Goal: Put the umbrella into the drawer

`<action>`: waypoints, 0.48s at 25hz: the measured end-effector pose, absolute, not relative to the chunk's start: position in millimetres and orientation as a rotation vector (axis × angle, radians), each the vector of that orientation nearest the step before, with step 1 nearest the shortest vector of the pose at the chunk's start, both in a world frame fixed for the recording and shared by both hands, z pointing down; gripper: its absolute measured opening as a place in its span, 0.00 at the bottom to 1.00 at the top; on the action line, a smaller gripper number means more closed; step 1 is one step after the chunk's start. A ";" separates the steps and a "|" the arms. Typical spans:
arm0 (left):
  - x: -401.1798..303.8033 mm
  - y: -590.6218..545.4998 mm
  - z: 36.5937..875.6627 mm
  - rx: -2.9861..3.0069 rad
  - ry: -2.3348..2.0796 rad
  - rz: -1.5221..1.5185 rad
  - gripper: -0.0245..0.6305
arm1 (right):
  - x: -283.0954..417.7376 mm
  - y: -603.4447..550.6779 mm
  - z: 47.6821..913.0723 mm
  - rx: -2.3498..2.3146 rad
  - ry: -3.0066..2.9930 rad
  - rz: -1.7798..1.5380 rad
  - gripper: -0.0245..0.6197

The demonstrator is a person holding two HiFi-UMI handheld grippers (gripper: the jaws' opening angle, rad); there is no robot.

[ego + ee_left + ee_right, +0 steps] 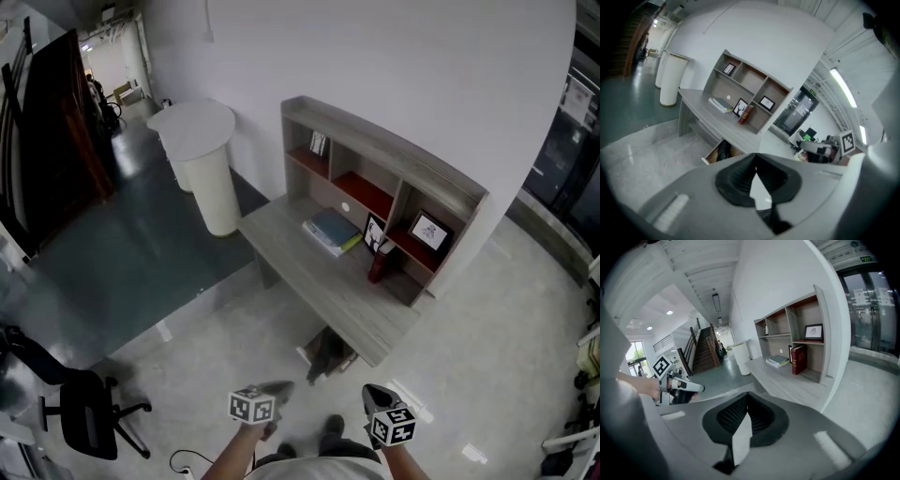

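Under the grey desk [309, 277] an open drawer [307, 357] holds a dark bundle [326, 348] that looks like the folded umbrella. The left gripper view shows the same drawer [710, 157] and dark bundle [724, 150]. Both grippers are well back from the desk, close to the person's body. My left gripper [281, 385] is shut, its tips [756, 155] meeting with nothing between them. My right gripper [374, 394] beside it is also shut and holds nothing [747, 394]. Each gripper shows in the other's view: the left gripper [696, 388] and the right gripper [808, 147].
On the desk are a stack of books [333, 230] and a red book [380, 264]; picture frames stand in the hutch [394, 164]. A white round pedestal [202, 159] is left of the desk. A black office chair [84, 412] is at the lower left.
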State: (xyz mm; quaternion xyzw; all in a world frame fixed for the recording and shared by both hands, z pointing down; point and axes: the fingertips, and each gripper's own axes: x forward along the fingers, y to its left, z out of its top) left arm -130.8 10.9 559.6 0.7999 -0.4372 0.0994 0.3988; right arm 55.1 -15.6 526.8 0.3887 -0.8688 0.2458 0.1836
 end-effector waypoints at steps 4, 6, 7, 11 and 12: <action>-148.9 53.0 539.7 2.087 -1.061 0.284 0.04 | 43.2 23.3 514.1 1.180 -2.449 0.701 0.05; -156.5 70.9 531.8 2.116 -1.041 0.298 0.04 | 40.9 42.9 509.8 1.215 -2.448 0.697 0.05; -160.2 78.9 527.9 2.131 -1.031 0.302 0.04 | 41.1 51.7 507.3 1.234 -2.448 0.694 0.05; -169.8 107.8 513.3 2.211 -0.990 0.312 0.04 | 48.7 86.2 499.7 1.291 -2.441 0.680 0.05; -170.7 114.4 511.1 2.229 -0.982 0.318 0.04 | 51.1 95.4 498.5 1.291 -2.443 0.678 0.05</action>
